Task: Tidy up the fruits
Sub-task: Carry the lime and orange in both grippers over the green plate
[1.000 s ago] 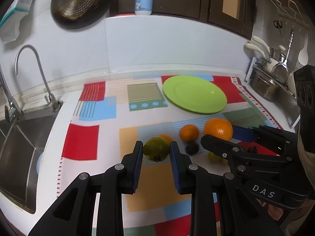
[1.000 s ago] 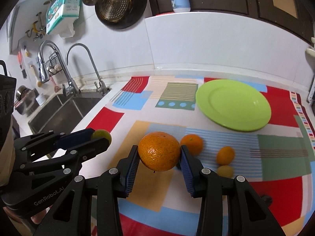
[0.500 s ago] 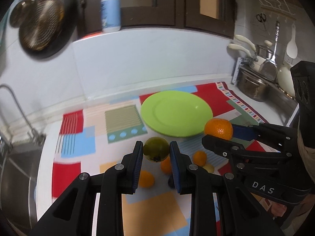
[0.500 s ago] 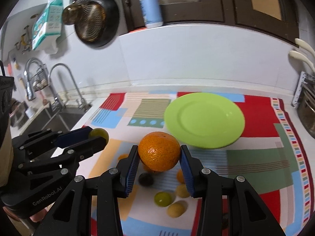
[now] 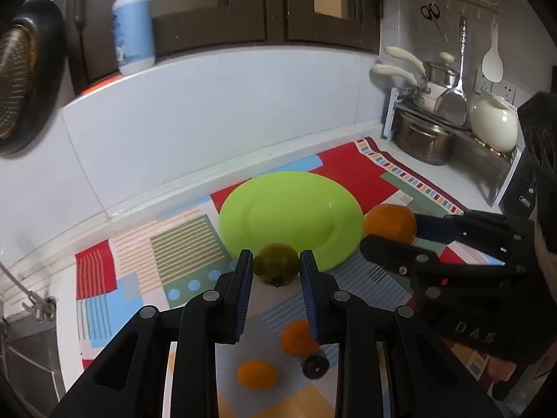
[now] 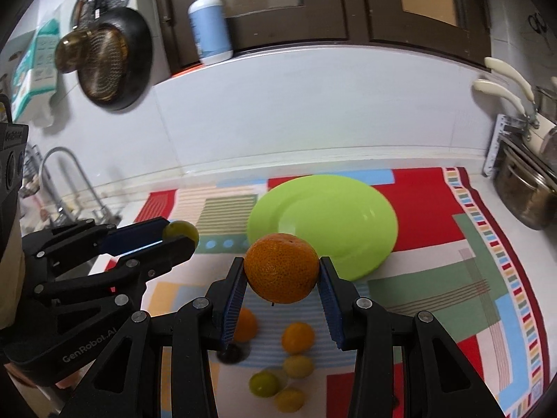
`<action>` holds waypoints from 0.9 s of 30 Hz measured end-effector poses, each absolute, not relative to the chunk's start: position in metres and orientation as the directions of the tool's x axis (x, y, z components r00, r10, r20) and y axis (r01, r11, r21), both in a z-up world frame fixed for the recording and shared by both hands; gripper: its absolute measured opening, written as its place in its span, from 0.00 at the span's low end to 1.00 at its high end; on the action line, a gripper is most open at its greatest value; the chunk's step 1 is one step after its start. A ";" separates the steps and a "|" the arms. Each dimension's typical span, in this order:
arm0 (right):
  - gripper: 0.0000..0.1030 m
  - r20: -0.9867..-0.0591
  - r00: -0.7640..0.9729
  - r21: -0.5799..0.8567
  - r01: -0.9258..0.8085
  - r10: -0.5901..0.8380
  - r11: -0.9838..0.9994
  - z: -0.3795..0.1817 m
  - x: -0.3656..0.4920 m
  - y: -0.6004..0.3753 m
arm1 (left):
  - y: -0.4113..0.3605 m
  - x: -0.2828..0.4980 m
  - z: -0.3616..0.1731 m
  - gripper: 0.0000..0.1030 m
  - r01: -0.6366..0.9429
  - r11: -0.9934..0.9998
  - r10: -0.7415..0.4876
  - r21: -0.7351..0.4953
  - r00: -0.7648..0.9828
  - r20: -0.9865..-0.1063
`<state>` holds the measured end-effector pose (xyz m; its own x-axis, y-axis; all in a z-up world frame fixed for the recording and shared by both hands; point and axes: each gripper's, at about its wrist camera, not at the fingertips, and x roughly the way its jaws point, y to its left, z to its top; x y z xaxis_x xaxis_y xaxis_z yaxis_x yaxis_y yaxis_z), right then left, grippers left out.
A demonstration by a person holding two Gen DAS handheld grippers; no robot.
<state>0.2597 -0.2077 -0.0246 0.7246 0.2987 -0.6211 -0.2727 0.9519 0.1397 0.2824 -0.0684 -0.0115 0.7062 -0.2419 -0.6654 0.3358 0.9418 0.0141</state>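
My left gripper (image 5: 275,268) is shut on a green round fruit (image 5: 276,264) and holds it in the air at the near rim of the lime green plate (image 5: 289,216). My right gripper (image 6: 281,273) is shut on a large orange (image 6: 281,271) and holds it above the mat, just in front of the plate (image 6: 323,223). Each gripper shows in the other's view: the right one with the orange (image 5: 390,224), the left one with the green fruit (image 6: 180,231). Several small orange, yellow and green fruits (image 6: 297,338) and a dark one (image 5: 315,366) lie on the mat below.
A colourful patchwork mat (image 6: 452,261) covers the counter. A sink with taps (image 6: 59,181) is at the left. Pots on a rack (image 5: 428,136) and a white jar (image 5: 492,122) stand at the right. A white tiled wall (image 5: 209,118) runs close behind the plate.
Both grippers have risen and moved forward toward the plate with their fruits held. The loose fruits now lie lower in both views.
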 end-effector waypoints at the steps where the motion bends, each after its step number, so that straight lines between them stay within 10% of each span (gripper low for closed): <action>1: 0.41 -0.627 0.720 0.146 -0.267 0.298 0.953 -0.024 0.265 -0.210 | -0.069 0.286 -0.012 0.27 0.335 0.942 -0.243 0.009 0.701 -0.670; 27: 0.41 -0.804 0.509 0.156 -0.316 0.306 0.936 -0.079 0.392 -0.237 | -0.098 0.397 -0.075 0.27 0.238 0.965 -0.215 -0.106 0.493 -0.843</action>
